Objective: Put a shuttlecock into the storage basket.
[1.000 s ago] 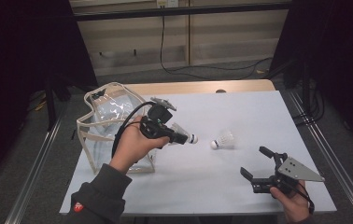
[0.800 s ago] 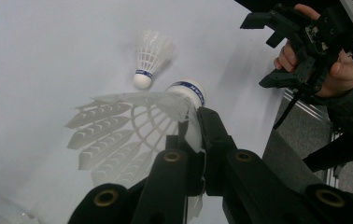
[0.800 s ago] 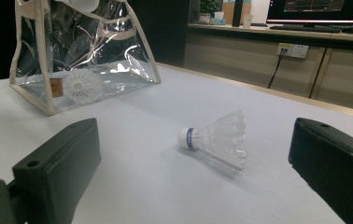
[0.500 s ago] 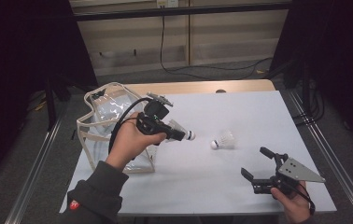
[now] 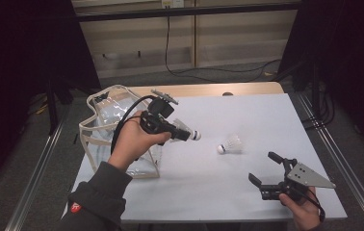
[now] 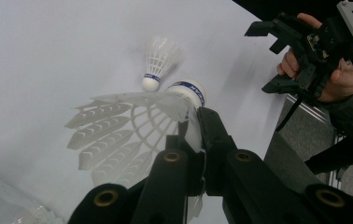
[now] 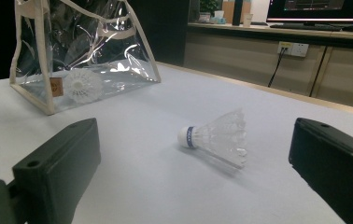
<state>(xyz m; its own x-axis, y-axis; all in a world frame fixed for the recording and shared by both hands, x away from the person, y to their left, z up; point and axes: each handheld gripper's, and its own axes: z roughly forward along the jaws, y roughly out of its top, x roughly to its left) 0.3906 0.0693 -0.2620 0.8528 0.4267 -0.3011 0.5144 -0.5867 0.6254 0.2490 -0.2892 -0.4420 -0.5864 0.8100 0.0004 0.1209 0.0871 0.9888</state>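
Observation:
My left gripper (image 5: 181, 134) is held above the table's left half, next to the bag, shut on the white skirt of a shuttlecock (image 5: 189, 134). Its blue-banded cork points right. In the left gripper view the jaws (image 6: 194, 128) pinch the skirt (image 6: 128, 130) near the cork. A second shuttlecock (image 5: 231, 144) lies on its side at mid-table, seen again (image 6: 158, 59) beyond the held one. My right gripper (image 5: 262, 166) rests at the front right, open and with nothing between its jaws. Its own view frames the lying shuttlecock (image 7: 216, 135) ahead of the jaws.
A clear plastic bag (image 5: 104, 126) with cream trim stands at the table's left edge, and a shuttlecock (image 7: 82, 85) lies inside it. The white tabletop (image 5: 247, 110) stretches behind and to the right. Metal rails run along both sides of the table.
My left hand has lifted slightly with the shuttlecock still gripped. The right gripper and the lying shuttlecock have stayed put.

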